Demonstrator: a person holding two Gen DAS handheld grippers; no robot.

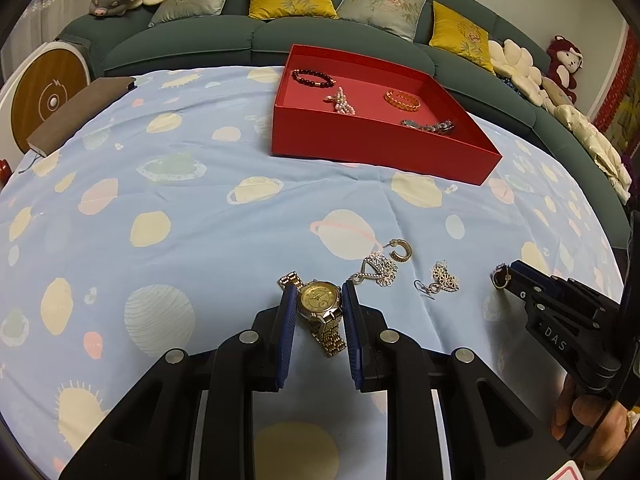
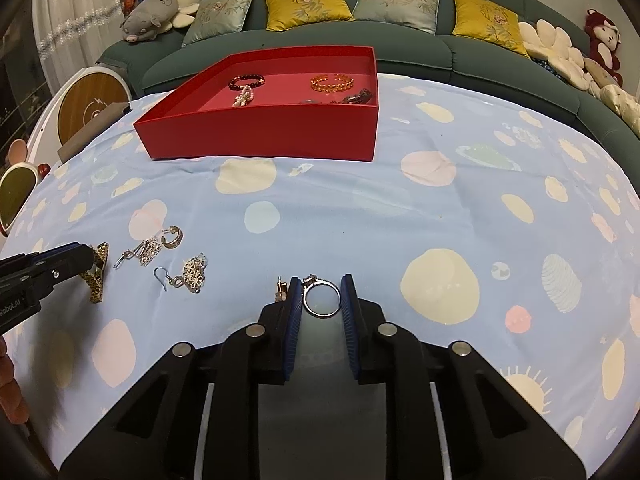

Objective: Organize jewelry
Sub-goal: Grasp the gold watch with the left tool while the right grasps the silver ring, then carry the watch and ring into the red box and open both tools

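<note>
My left gripper (image 1: 317, 290) is shut on the case of a gold watch (image 1: 320, 300); its band trails on the planet-print cloth. In the right wrist view my right gripper (image 2: 321, 286) is shut on a silver ring (image 2: 305, 300) with a stone, low over the cloth. A small stud (image 2: 281, 290) lies just outside its left finger. Loose between the grippers lie a gold hoop earring (image 1: 401, 251) and two silver flower earrings (image 1: 380, 270) (image 1: 442, 280). The red tray (image 1: 380, 156) at the far side holds a dark bead bracelet (image 1: 312, 78), a pearl piece (image 1: 340, 100), an orange bangle (image 1: 402, 100) and a silver watch (image 1: 428, 126).
A green sofa (image 1: 240, 36) with cushions and plush toys curves behind the table. A brown notebook (image 1: 80, 114) lies at the far left edge, beside a round white and wood device (image 1: 48, 96). A person's hand (image 1: 588, 420) holds the right gripper's handle.
</note>
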